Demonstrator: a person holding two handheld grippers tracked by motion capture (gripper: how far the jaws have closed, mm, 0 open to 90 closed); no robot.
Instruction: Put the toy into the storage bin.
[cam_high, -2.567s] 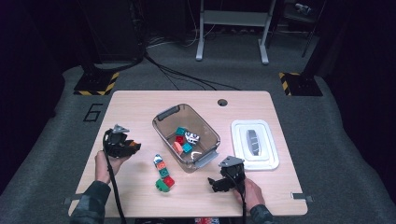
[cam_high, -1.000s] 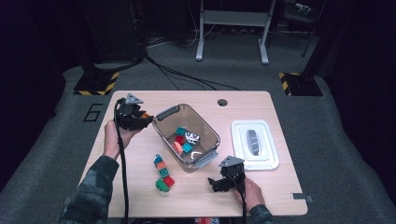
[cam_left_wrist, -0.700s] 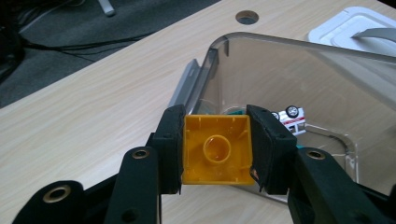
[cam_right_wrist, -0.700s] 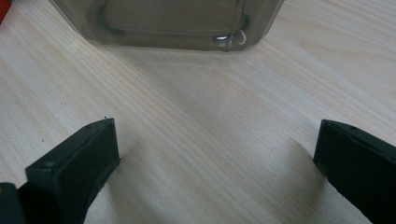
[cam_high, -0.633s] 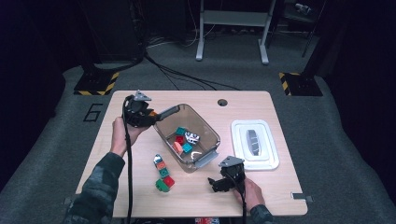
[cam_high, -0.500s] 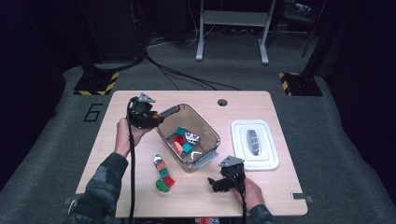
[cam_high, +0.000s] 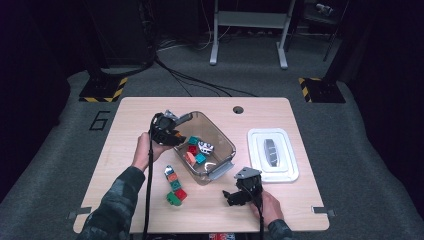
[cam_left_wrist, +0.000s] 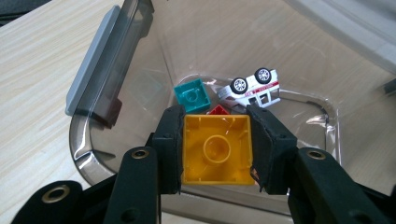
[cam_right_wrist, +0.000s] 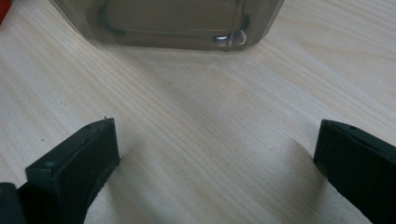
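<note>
**Yellow brick clamped over the clear tub**

Left gripper (cam_left_wrist: 215, 149) has its jaws closed on a yellow brick (cam_left_wrist: 216, 150); both pads press its two opposite side walls; brick seen from its hollow underside, open face turned toward the camera, round inner tube at centre; roughly square, so no clear long axis; its edges run square to the jaws.

In the high view the left gripper (cam_high: 169, 134) sits at the 9 o'clock rim of the clear tub (cam_high: 227, 145), jaws pointing toward 3 o'clock, over the tub's inside; the brick itself is too small to make out there.

Tub stands mid-table, long axis running from 10 o'clock to 4 o'clock; grey latch (cam_left_wrist: 90, 63) on its end wall at 10 o'clock in the left gripper view.

Inside the tub, beyond the held brick: teal brick (cam_left_wrist: 191, 95) hollow side up; red brick (cam_left_wrist: 218, 110) just behind the yellow one, mostly hidden; white toy car (cam_left_wrist: 251, 88) lying wheels-up, long axis across the view.

Right gripper (cam_high: 239, 194) rests low on the table (cam_high: 135, 107) at the tub's 5 o'clock; jaws wide apart, bare wood between them, tub's end wall (cam_right_wrist: 168, 21) ahead.

Row of loose bricks (cam_high: 175, 185) on the table at the tub's 7 o'clock; white lid (cam_high: 273, 155) at 3 o'clock, well apart.
</note>
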